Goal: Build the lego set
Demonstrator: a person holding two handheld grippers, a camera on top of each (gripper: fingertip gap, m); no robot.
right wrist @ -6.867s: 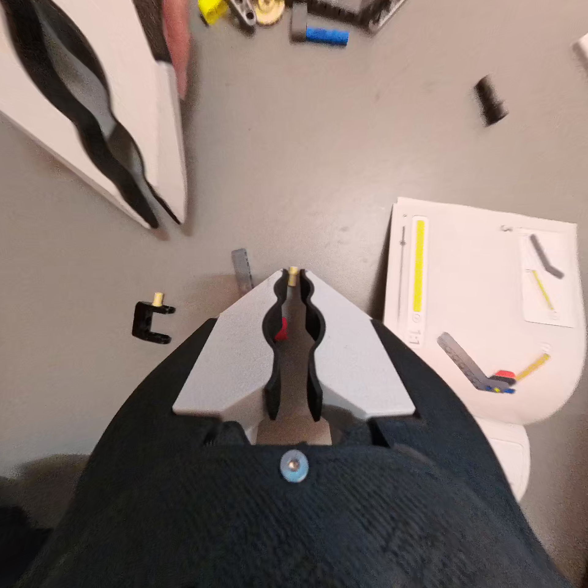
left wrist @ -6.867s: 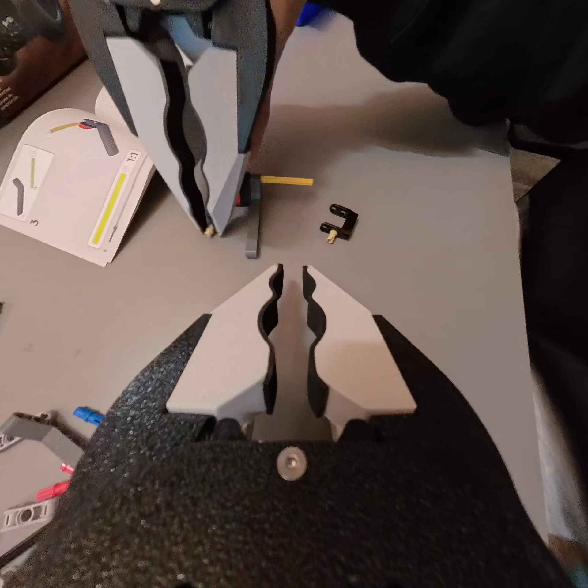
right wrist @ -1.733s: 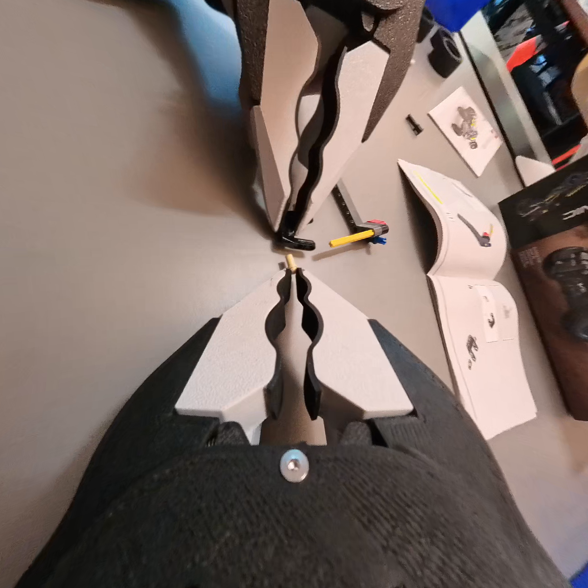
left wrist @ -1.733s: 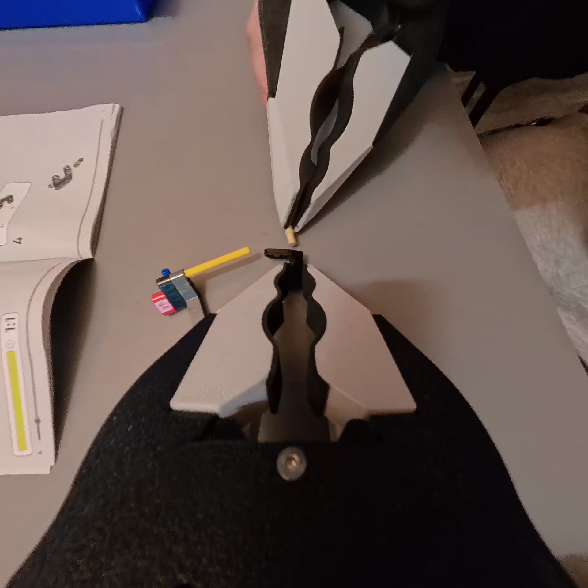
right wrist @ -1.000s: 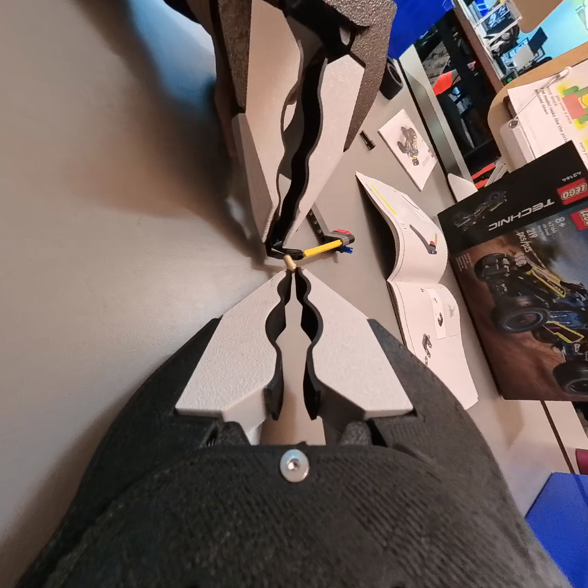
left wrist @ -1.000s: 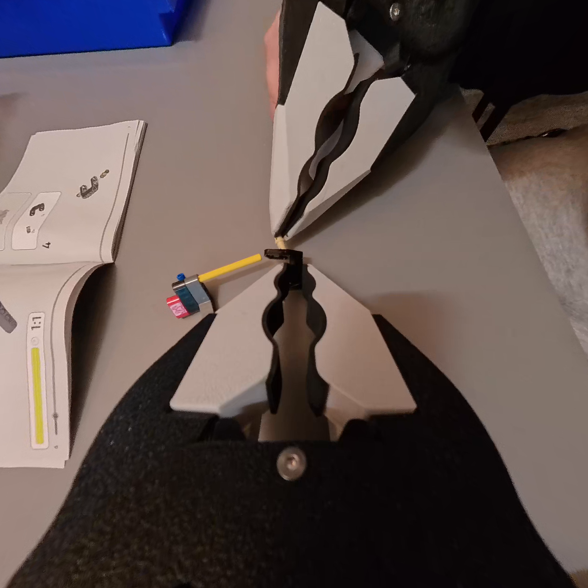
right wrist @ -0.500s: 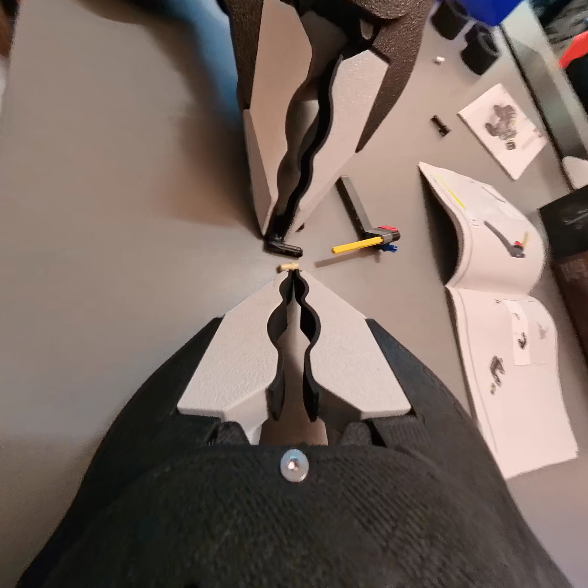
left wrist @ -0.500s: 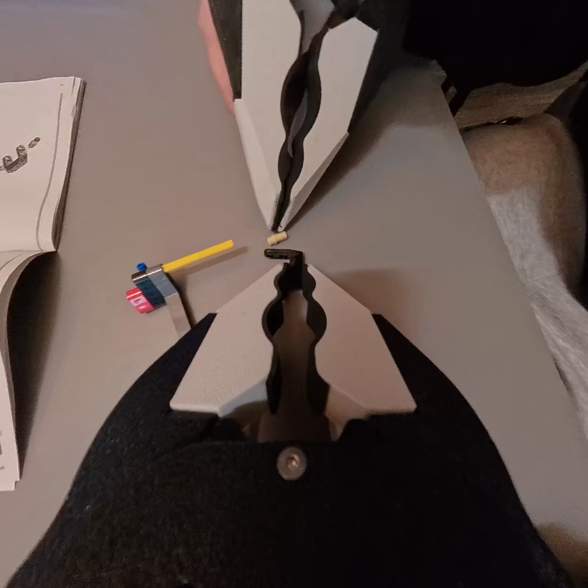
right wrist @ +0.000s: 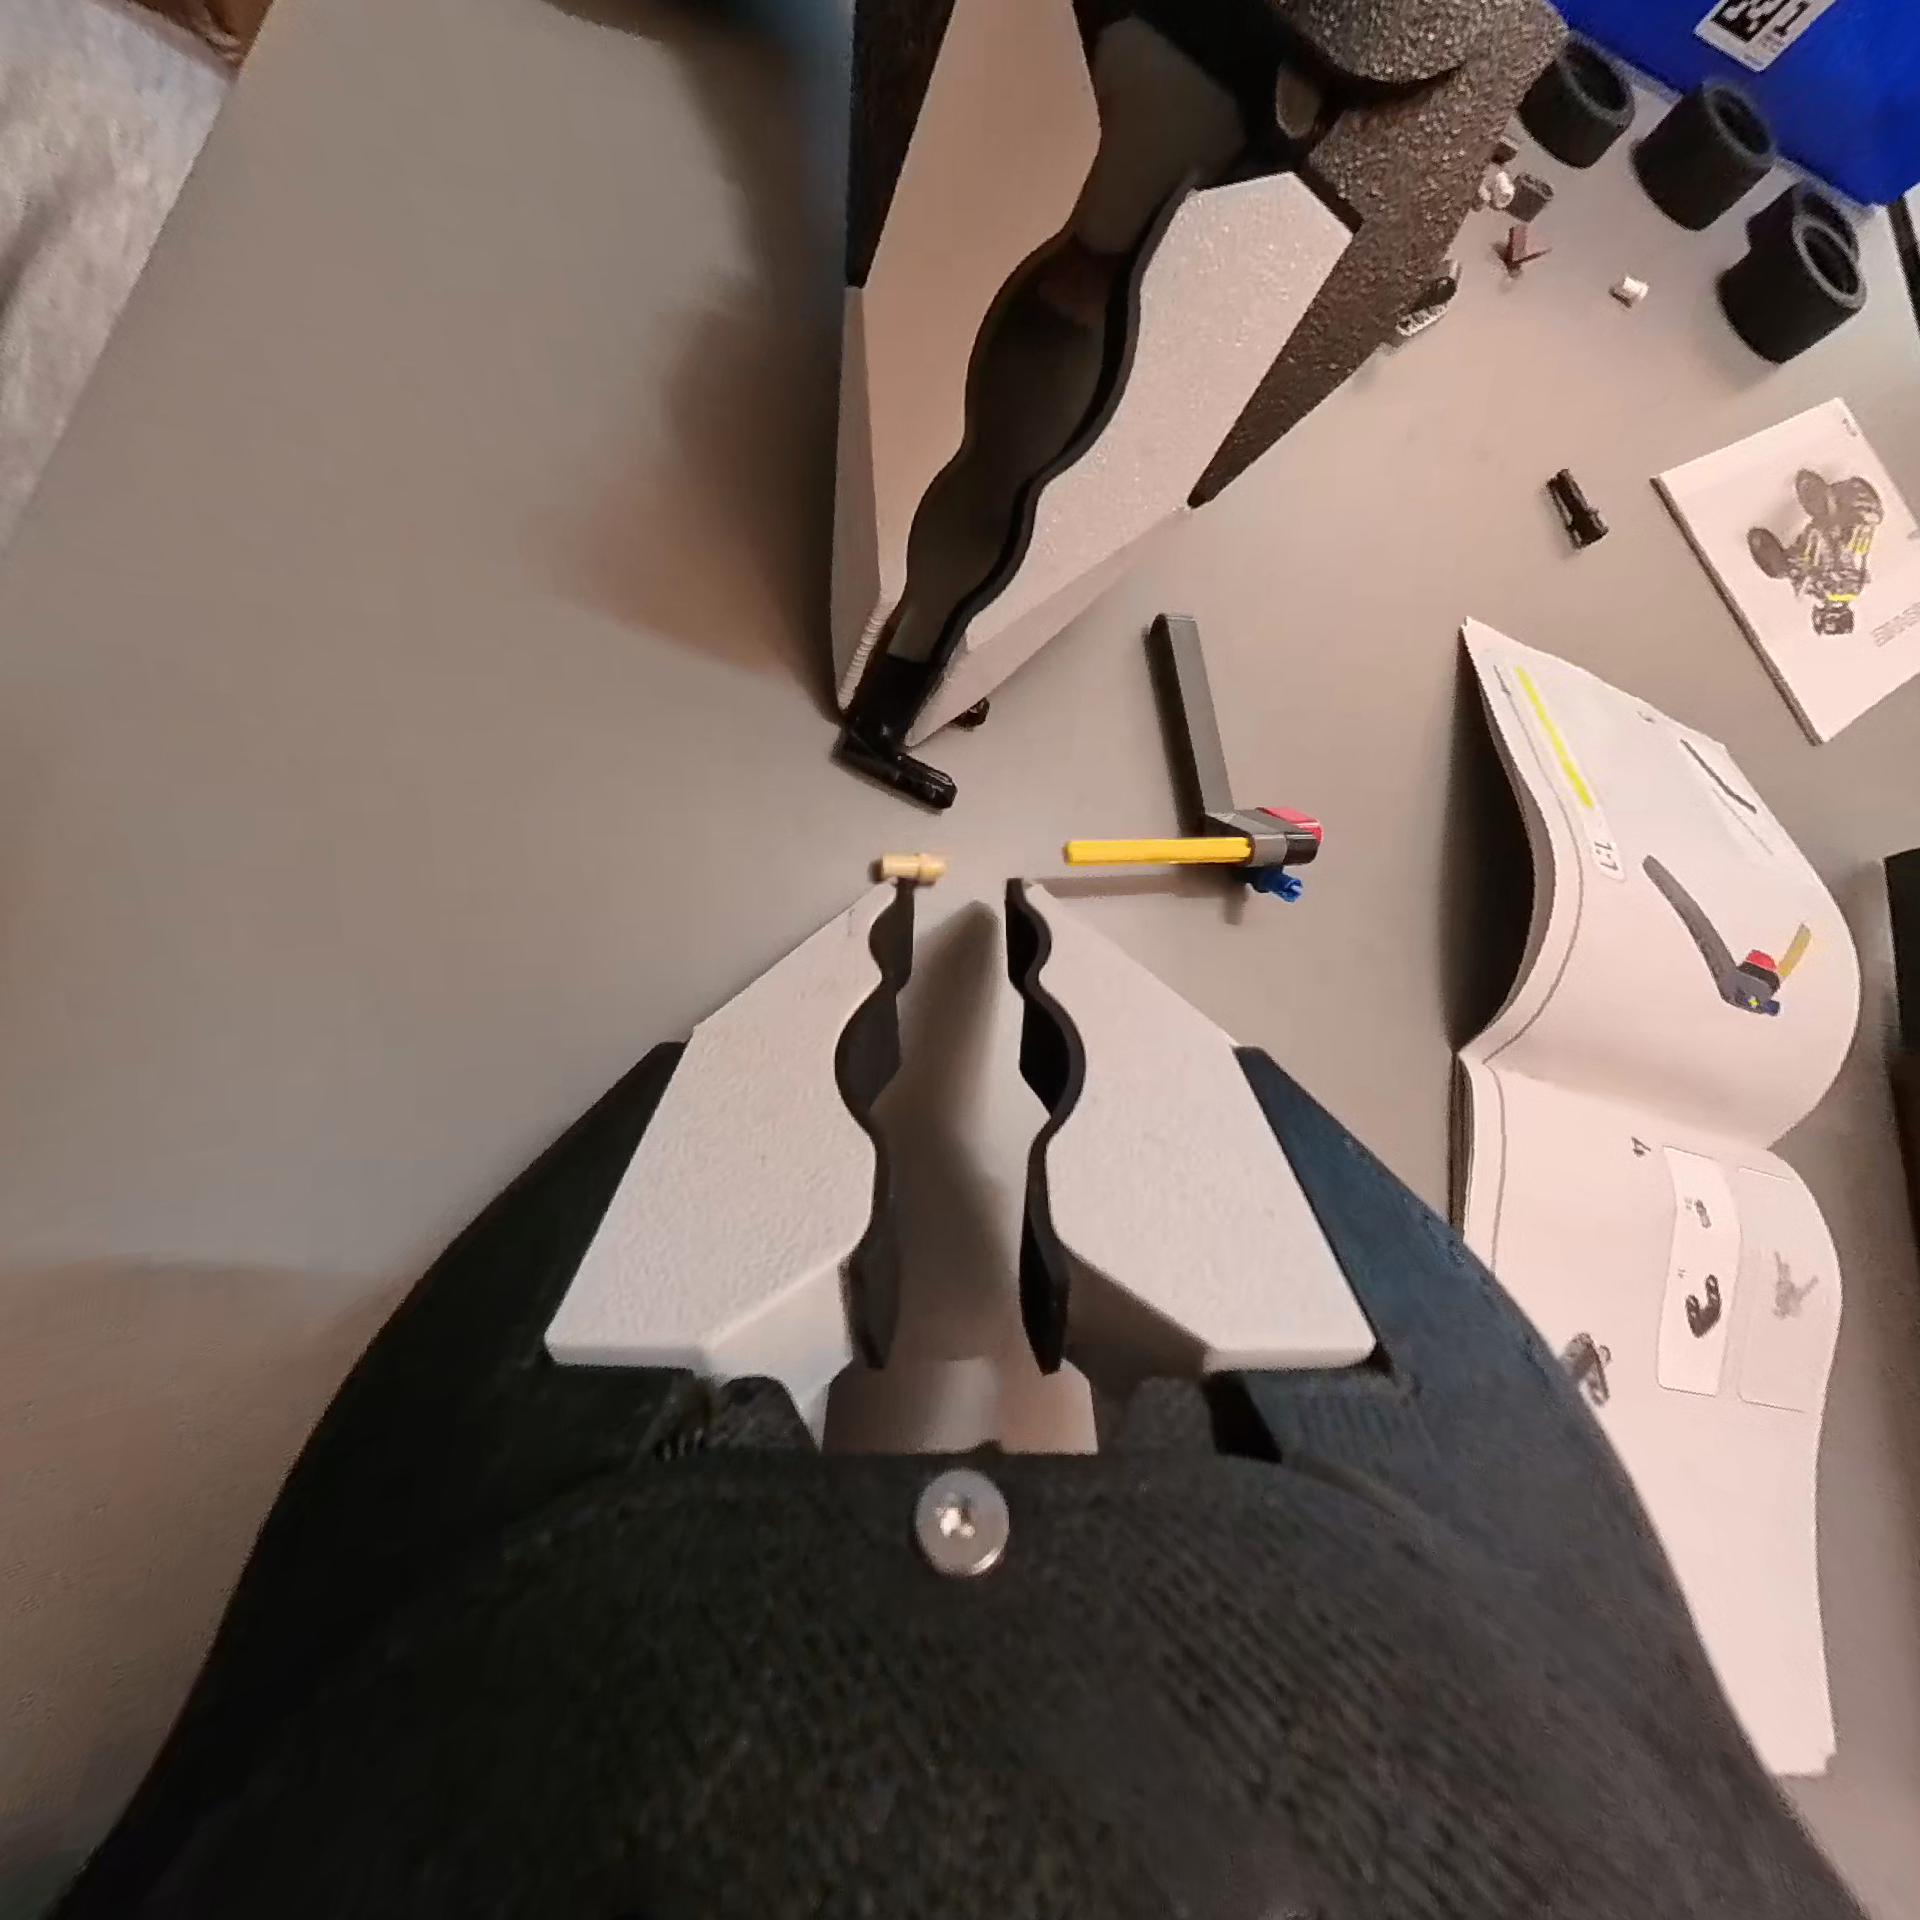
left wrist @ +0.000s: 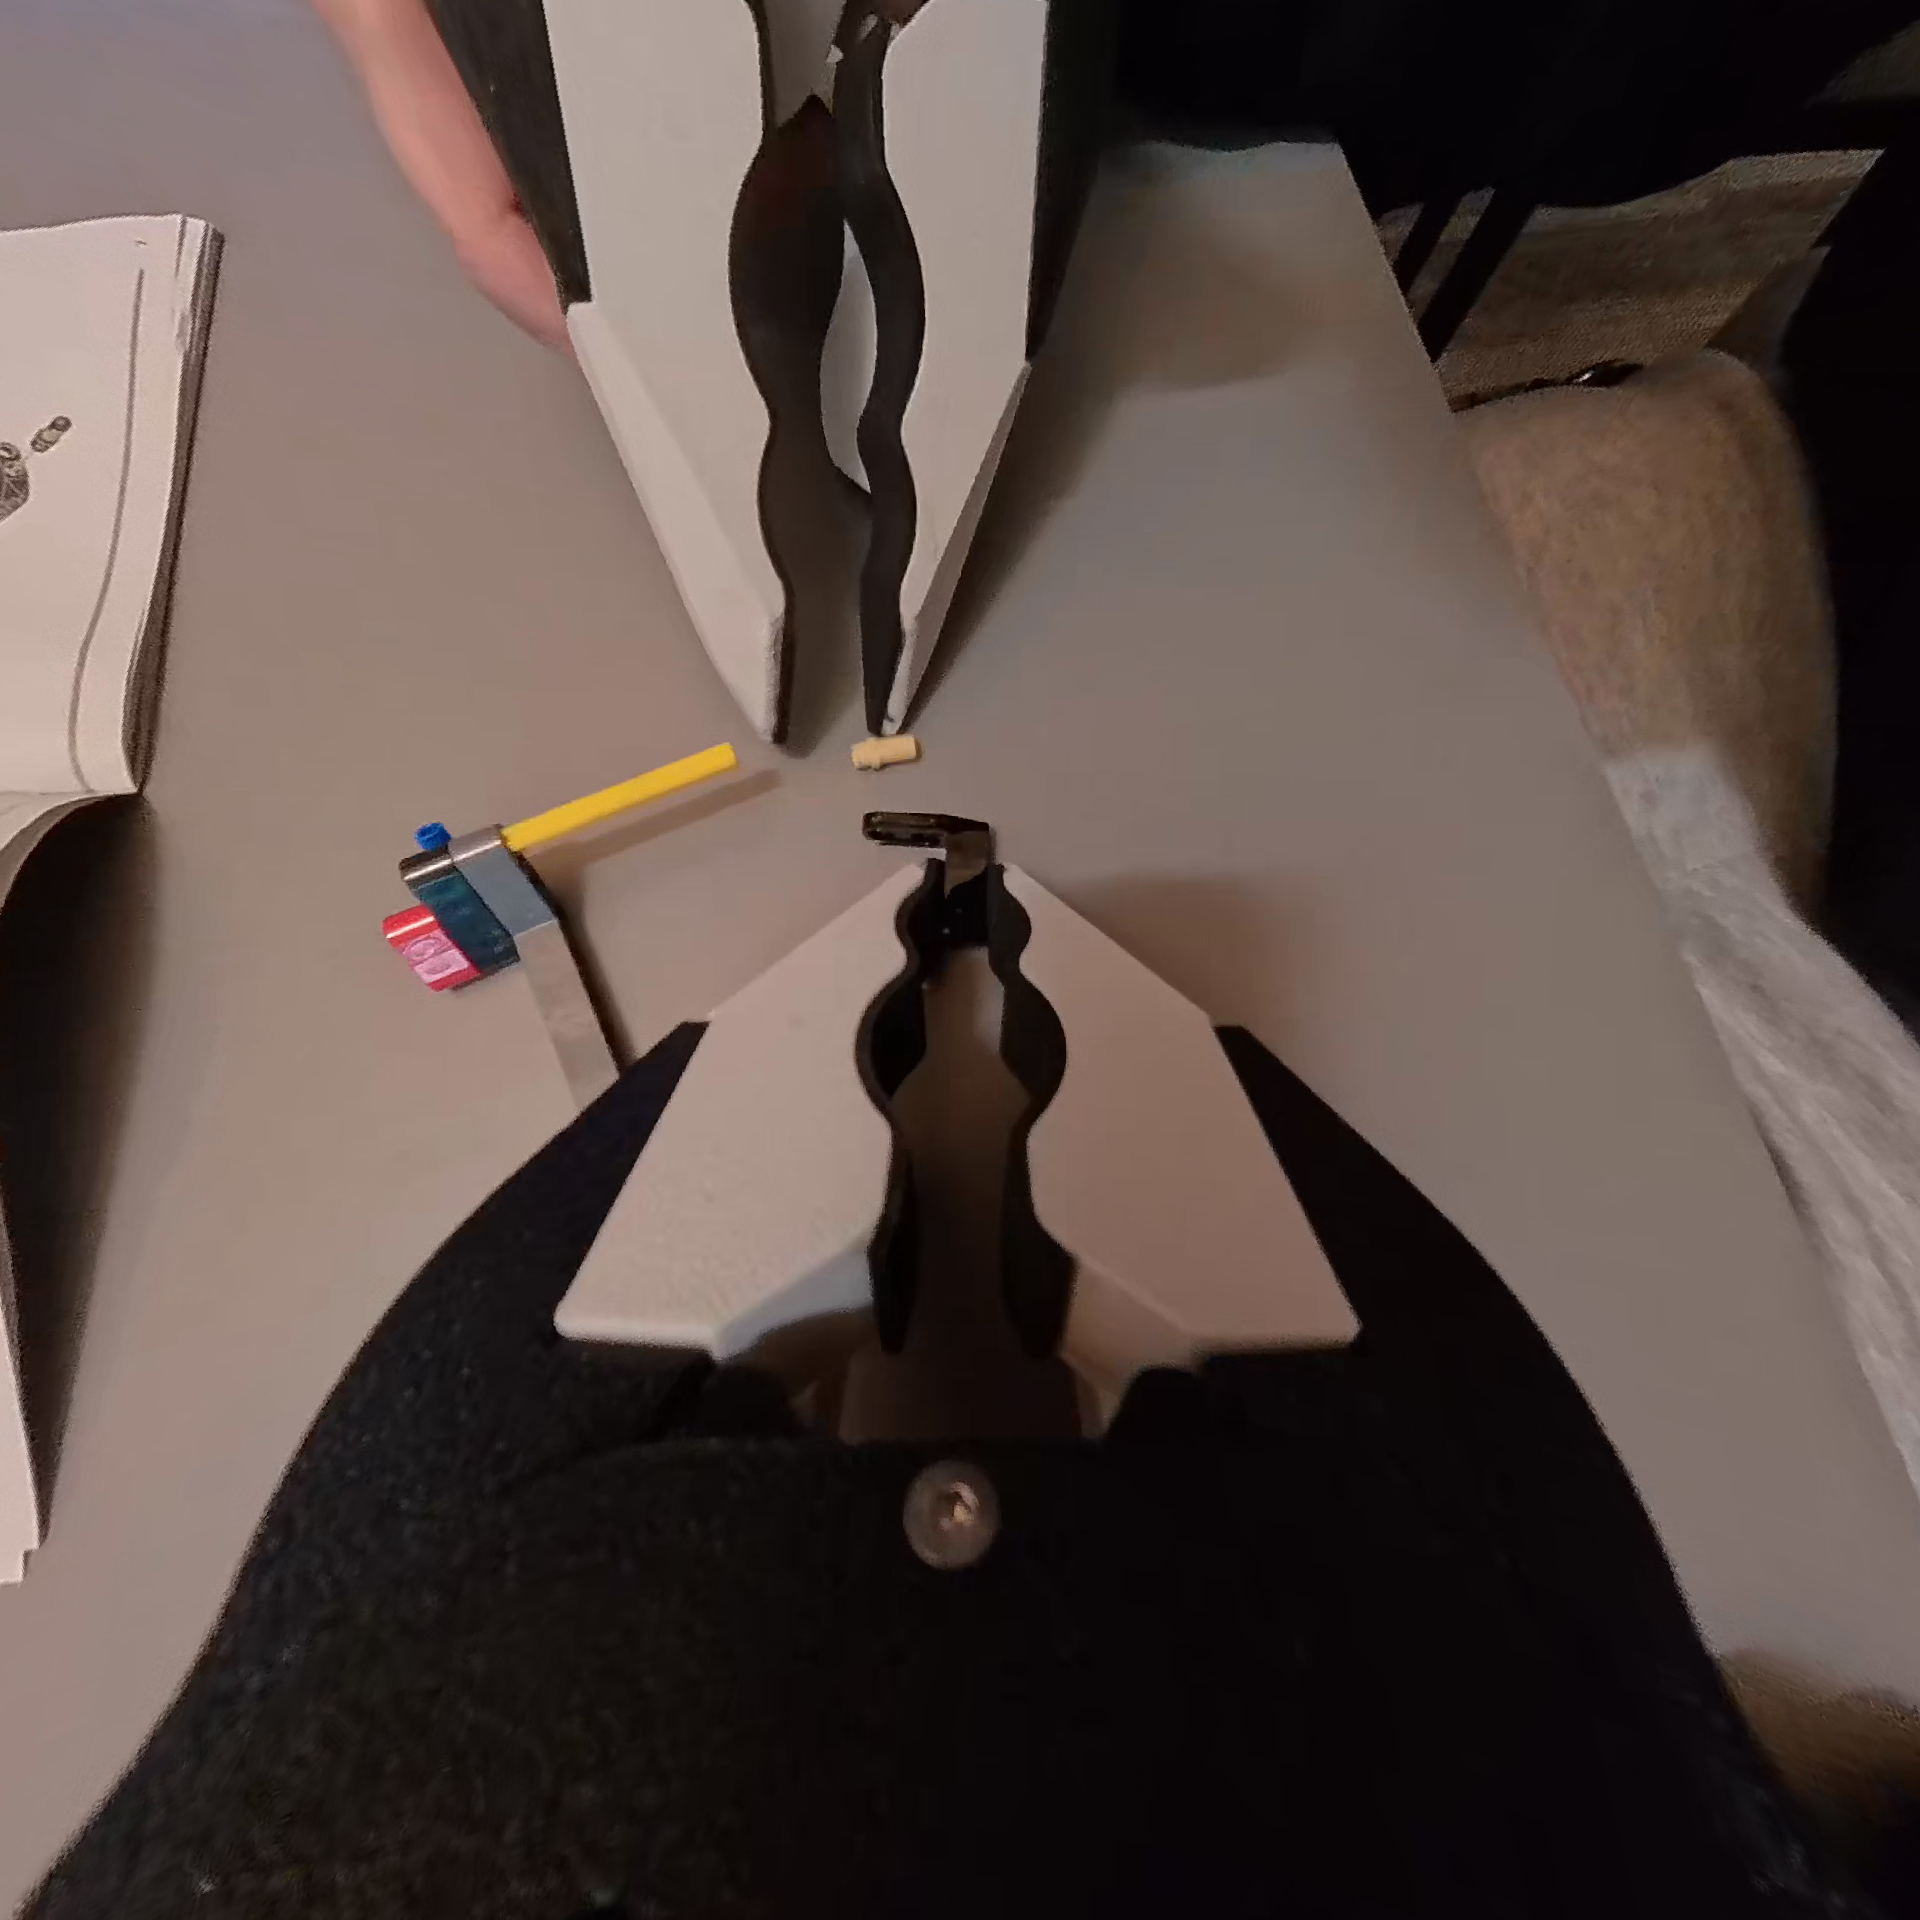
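Tan pin (right wrist: 910,867) lies loose on the grey surface (right wrist: 416,623), not held, just off the tip of the right gripper's (right wrist: 954,904) left-hand finger. Right fingers are spread with nothing between them. Left gripper (left wrist: 948,875) is pinching the black connector (left wrist: 927,828), with its top bar sticking out past the tips; in the right wrist view that connector (right wrist: 894,767) sits low, at or just above the surface — we can't tell if it touches.

Step in hand, as we read it: get the pin into the connector's hole. Our notes:
- Pin lies flat, crosswise to the right fingers. We should rotate the right gripper so the fingers close across its short axis, leaving one end proud for insertion.
- It's tiny and round, so it'll likely roll or flick. We come down straight, tips touching the surface either side, and close slowly.
- We keep the left grip clamped and steady; the hole should face the incoming pin.
- Line up the axes before pushing. A skewed push will likely pop the pin out.

The grey beam (right wrist: 1193,717) with yellow axle (right wrist: 1153,852) lies just beside the pin; we steer clear. Instruction booklet (right wrist: 1662,935) lies open toward the surface's edge, well apart.
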